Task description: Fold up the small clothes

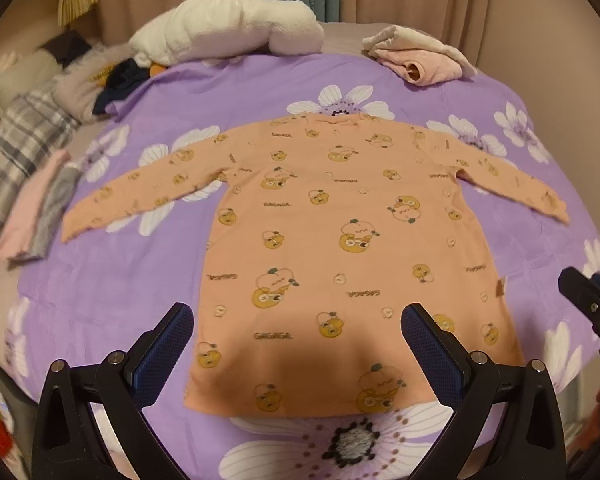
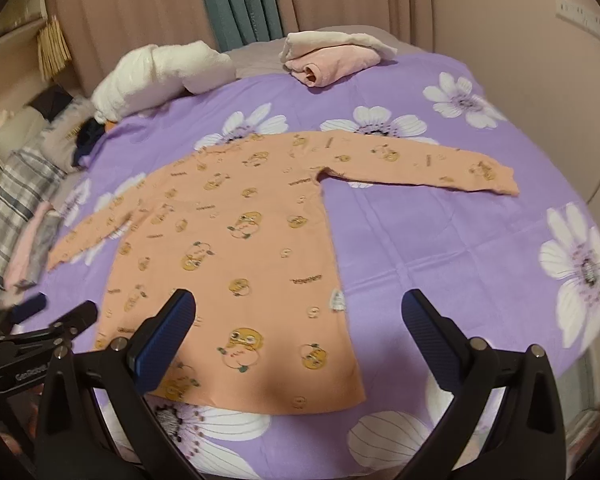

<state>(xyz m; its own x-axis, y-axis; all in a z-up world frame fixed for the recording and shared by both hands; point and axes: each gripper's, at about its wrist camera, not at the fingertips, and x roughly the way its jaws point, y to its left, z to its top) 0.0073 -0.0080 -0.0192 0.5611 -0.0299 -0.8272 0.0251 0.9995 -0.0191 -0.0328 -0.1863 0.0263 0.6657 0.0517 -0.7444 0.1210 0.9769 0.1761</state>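
An orange long-sleeved child's top (image 1: 332,232) with cartoon prints lies flat on the purple flowered sheet (image 1: 140,288), sleeves spread to both sides and hem nearest me. My left gripper (image 1: 298,320) is open and empty, hovering above the hem. My right gripper (image 2: 300,308) is open and empty, over the top's (image 2: 236,240) lower right edge. The right gripper also shows at the right edge of the left wrist view (image 1: 592,296); the left gripper shows at the left edge of the right wrist view (image 2: 52,328).
A folded pink and cream garment (image 1: 416,58) and a white fluffy bundle (image 1: 228,24) lie at the far edge of the bed. Folded pink and grey clothes (image 1: 36,212), plaid fabric (image 1: 16,152) and dark clothes (image 1: 120,80) sit at the left. Curtains (image 2: 244,0) hang behind.
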